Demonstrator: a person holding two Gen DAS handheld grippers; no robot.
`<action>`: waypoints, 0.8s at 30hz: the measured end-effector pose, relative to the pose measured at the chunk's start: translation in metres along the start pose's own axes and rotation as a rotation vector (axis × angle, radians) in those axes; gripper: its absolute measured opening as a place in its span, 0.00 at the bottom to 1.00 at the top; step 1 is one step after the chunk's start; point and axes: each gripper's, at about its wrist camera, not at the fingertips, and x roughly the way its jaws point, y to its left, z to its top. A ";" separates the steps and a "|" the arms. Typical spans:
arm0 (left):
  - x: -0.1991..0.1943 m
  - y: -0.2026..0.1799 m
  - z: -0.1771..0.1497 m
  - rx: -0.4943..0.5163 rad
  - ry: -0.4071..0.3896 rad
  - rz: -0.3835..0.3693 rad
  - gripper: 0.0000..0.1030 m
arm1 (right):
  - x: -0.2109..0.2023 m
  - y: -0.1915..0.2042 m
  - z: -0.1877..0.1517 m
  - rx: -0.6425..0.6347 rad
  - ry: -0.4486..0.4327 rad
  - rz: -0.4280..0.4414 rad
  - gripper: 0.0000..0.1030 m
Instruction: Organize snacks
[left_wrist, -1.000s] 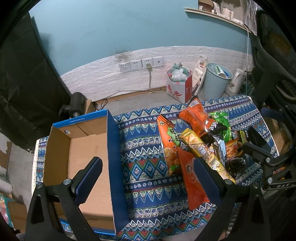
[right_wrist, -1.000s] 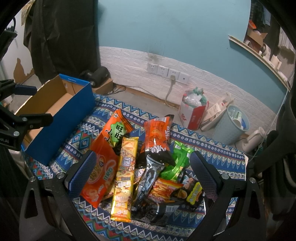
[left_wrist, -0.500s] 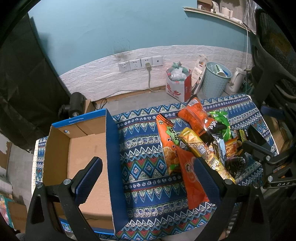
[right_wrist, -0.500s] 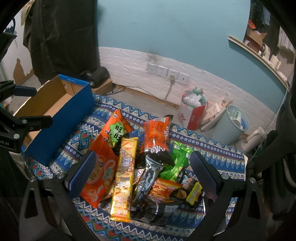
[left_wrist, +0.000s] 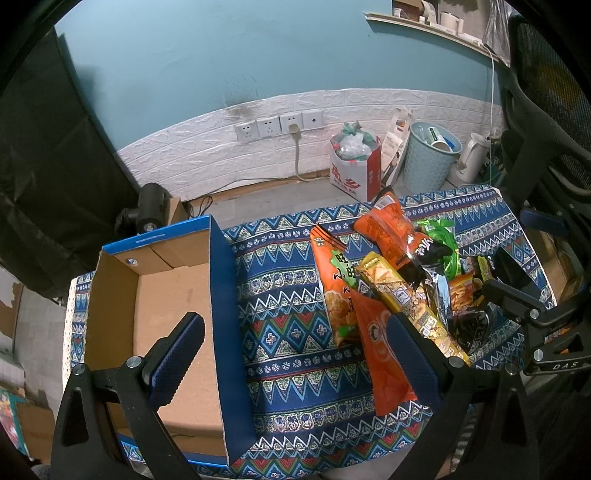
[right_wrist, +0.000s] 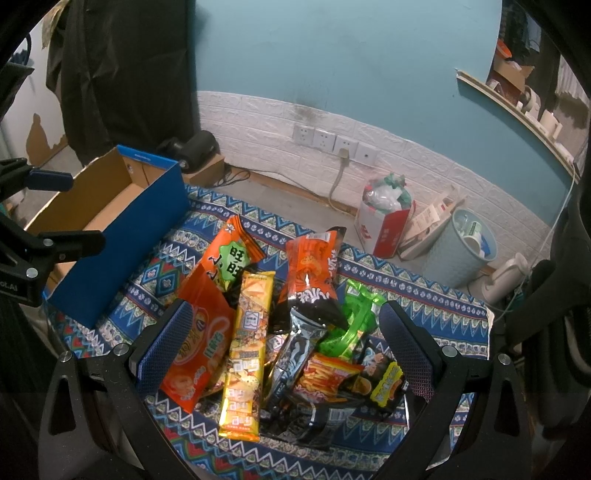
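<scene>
A pile of snack packets lies on the patterned cloth (left_wrist: 291, 325): an orange bag (right_wrist: 195, 339), a long yellow bar (right_wrist: 247, 350), an orange-and-black bag (right_wrist: 314, 277), a green packet (right_wrist: 354, 317) and small dark packets (right_wrist: 373, 376). An empty blue cardboard box (left_wrist: 173, 317) stands to their left; it also shows in the right wrist view (right_wrist: 122, 221). My left gripper (left_wrist: 295, 354) is open and empty, straddling the box's right wall above the table. My right gripper (right_wrist: 284, 347) is open and empty, held above the pile.
Behind the table are a brick-patterned wall with sockets (left_wrist: 277, 123), a red-and-white bag (left_wrist: 354, 166), a pale blue waste bin (left_wrist: 430, 158) and a white kettle (left_wrist: 471, 158). A dark chair (left_wrist: 546, 122) stands at the right. A black cloth (right_wrist: 122, 70) hangs at the left.
Both views have shifted only slightly; both grippers stay open and the snacks and box have not moved.
</scene>
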 end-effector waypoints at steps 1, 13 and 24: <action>0.000 -0.001 -0.001 0.001 0.001 -0.001 0.97 | 0.001 -0.001 0.000 0.000 0.002 0.000 0.97; 0.004 -0.004 0.001 0.015 0.017 -0.013 0.97 | 0.000 -0.002 -0.001 -0.003 0.007 -0.004 0.97; 0.025 -0.014 0.000 0.019 0.083 -0.033 0.97 | 0.010 -0.010 -0.005 0.007 0.053 -0.039 0.97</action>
